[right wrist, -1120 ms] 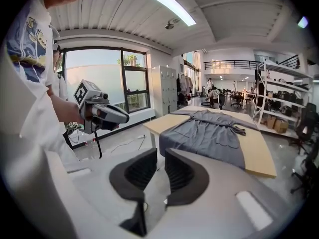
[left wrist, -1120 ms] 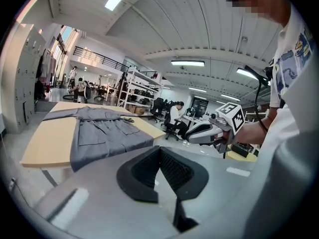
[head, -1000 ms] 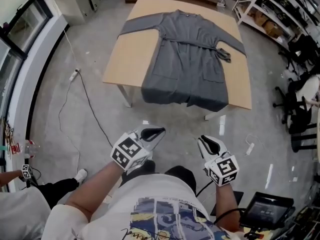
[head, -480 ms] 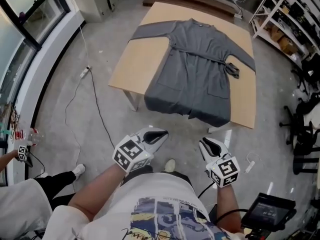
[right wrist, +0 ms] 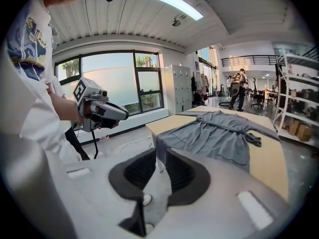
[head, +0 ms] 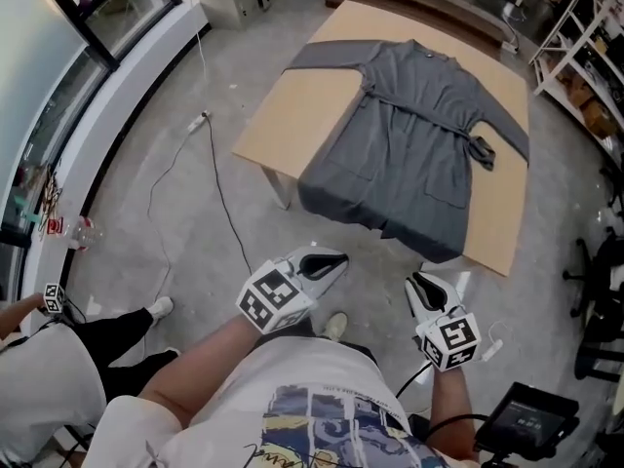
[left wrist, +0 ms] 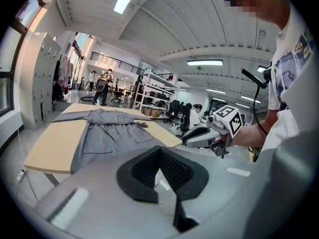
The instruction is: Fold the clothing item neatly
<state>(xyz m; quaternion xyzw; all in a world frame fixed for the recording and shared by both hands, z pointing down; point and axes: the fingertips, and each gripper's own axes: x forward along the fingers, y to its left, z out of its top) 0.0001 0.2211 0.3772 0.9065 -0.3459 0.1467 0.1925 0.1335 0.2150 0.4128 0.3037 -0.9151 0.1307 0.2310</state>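
Note:
A grey robe (head: pixel 414 144) lies spread flat, belt tied, on a wooden table (head: pixel 283 125) a few steps ahead of me; its hem hangs over the near edge. Both grippers hover over the floor in front of my chest, well short of the table. The left gripper (head: pixel 327 261) is shut and empty. On the right gripper (head: pixel 421 286) a narrow gap shows between the jaws, with nothing in it. The left gripper view shows the left gripper (left wrist: pixel 159 151), the robe (left wrist: pixel 107 131) and the right gripper (left wrist: pixel 199 133). The right gripper view shows the right gripper (right wrist: pixel 160 156) and the robe (right wrist: pixel 214 133).
A cable with a power strip (head: pixel 200 122) runs over the concrete floor left of the table. Shelving (head: pixel 585 57) and an office chair (head: pixel 595 261) stand at the right. A glass wall (head: pixel 58 96) lines the left side. Another person (head: pixel 49 378) sits at bottom left.
The table and robe have shifted right and slightly nearer in the head view. Both grippers keep the same pose in front of me.

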